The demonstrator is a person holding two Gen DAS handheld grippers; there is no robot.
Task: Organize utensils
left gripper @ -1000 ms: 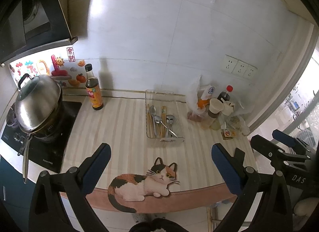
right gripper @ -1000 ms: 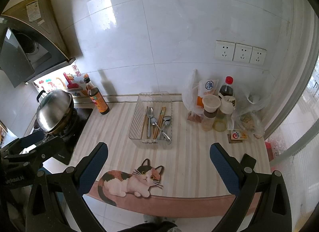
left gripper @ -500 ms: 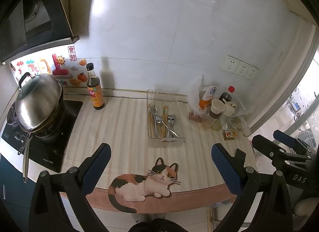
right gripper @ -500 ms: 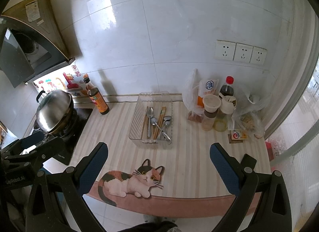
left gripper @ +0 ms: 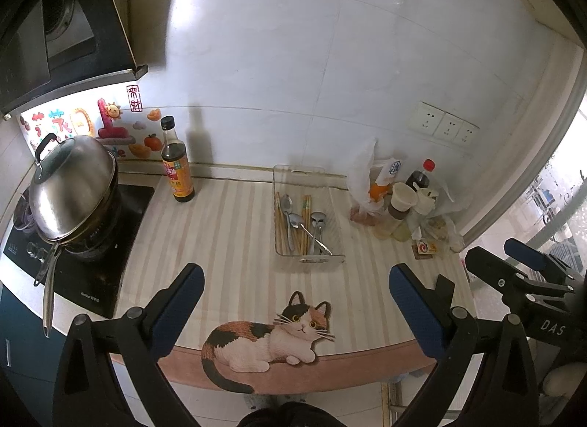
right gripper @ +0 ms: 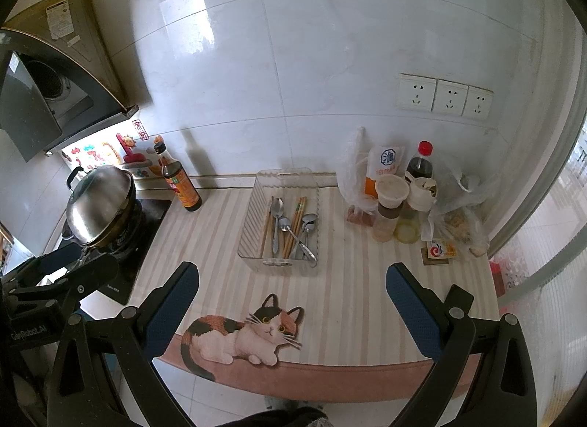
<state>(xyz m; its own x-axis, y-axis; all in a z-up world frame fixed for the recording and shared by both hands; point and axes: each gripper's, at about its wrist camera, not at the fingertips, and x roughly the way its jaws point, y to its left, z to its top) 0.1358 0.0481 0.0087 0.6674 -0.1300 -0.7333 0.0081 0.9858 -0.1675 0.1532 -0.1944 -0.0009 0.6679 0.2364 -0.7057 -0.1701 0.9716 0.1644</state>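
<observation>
1. Left wrist view: The left claw hangs spread wide and empty above the near edge of the counter, its blue pads level with the cat picture printed on the striped mat. The utensils, spoons and chopsticks, lie mixed together in a clear tray set at mid-counter, well ahead of the claw and between its two fingers in this view. One spoon lies slantwise across the others, which suggests a loose pile, not a sorted one, though the tray does gather them in one place. The right claw shows at the right edge, off the counter's end; how its fingers stand cannot be told here.

2. Right wrist view: The right claw is likewise released, holding nothing, poised over the counter's front lip. The tray sits ahead, well apart from it, slightly left of centre between the fingers. A sauce bottle stands to the tray's left near the lidded wok on the hob; a cluster of jars, bags and a red-capped bottle crowds the right, likely parked along the wall to keep the middle free for work. The scene fits both utensils gathered and awaiting sorting and utensils already put away in the tray.
</observation>
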